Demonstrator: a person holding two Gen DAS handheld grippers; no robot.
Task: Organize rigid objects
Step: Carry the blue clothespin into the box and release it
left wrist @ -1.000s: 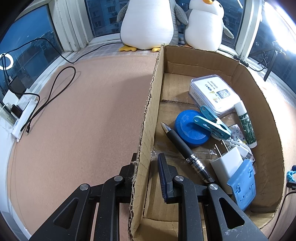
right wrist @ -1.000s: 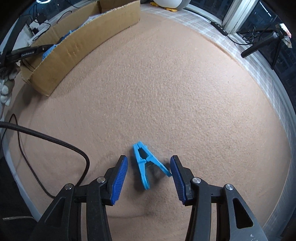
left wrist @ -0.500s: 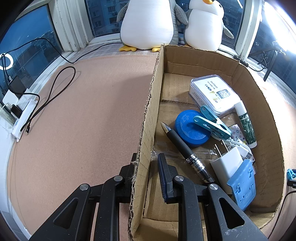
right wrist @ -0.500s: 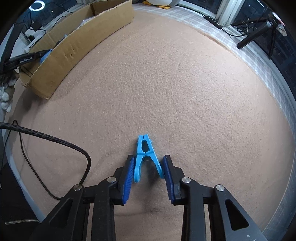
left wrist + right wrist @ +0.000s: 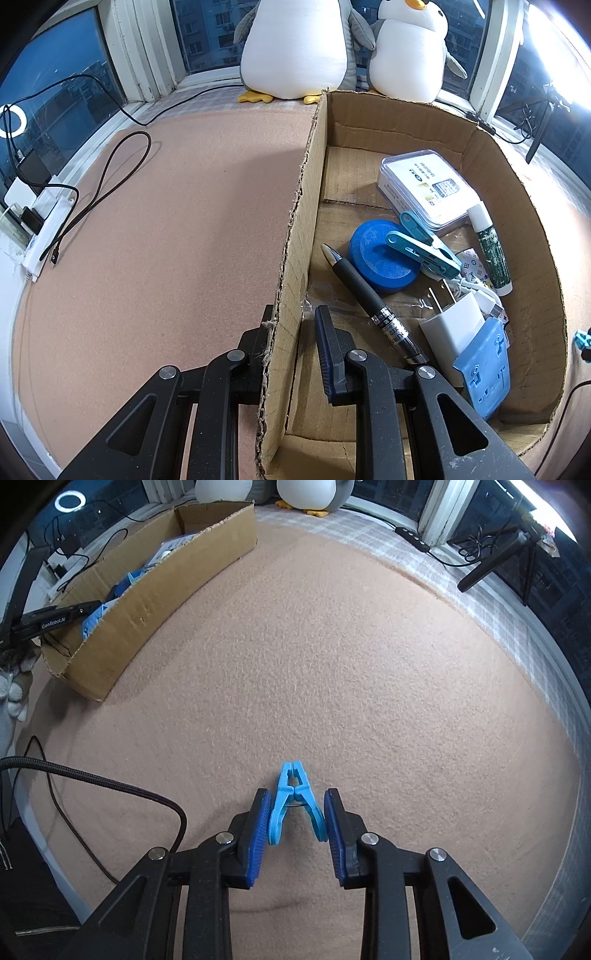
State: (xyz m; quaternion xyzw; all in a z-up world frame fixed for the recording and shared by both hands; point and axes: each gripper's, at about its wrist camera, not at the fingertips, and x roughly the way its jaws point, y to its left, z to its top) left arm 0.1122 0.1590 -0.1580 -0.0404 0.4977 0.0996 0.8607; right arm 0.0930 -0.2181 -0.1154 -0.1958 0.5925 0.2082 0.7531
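A light-blue clothespin [image 5: 286, 781] lies on the tan felt, its tip pointing away from me. My right gripper [image 5: 297, 794] is shut on it, one blue pad against each of its two splayed handles. My left gripper [image 5: 293, 312] is shut on the left wall of the open cardboard box [image 5: 306, 206], one finger on each side. Inside the box lie a black pen [image 5: 369, 299], a blue round lid [image 5: 376, 266], a teal clip [image 5: 421, 247], a white charger [image 5: 452, 325], a blue plastic piece [image 5: 484, 369], a glue stick [image 5: 491, 251] and a clear case [image 5: 424, 184]. The box [image 5: 155, 590] shows at upper left in the right wrist view.
Two plush penguins [image 5: 295, 48] stand on the sill behind the box. A power strip [image 5: 40, 229] and a looped cable [image 5: 103, 192] lie at the mat's left edge. A black braided cable [image 5: 92, 779] runs near my right gripper. A gloved hand [image 5: 14, 694] is at the left.
The right gripper's jaws came together onto the clothespin's handles, and the clothespin swung round so that its tip points straight ahead. The left gripper and the box stayed still.
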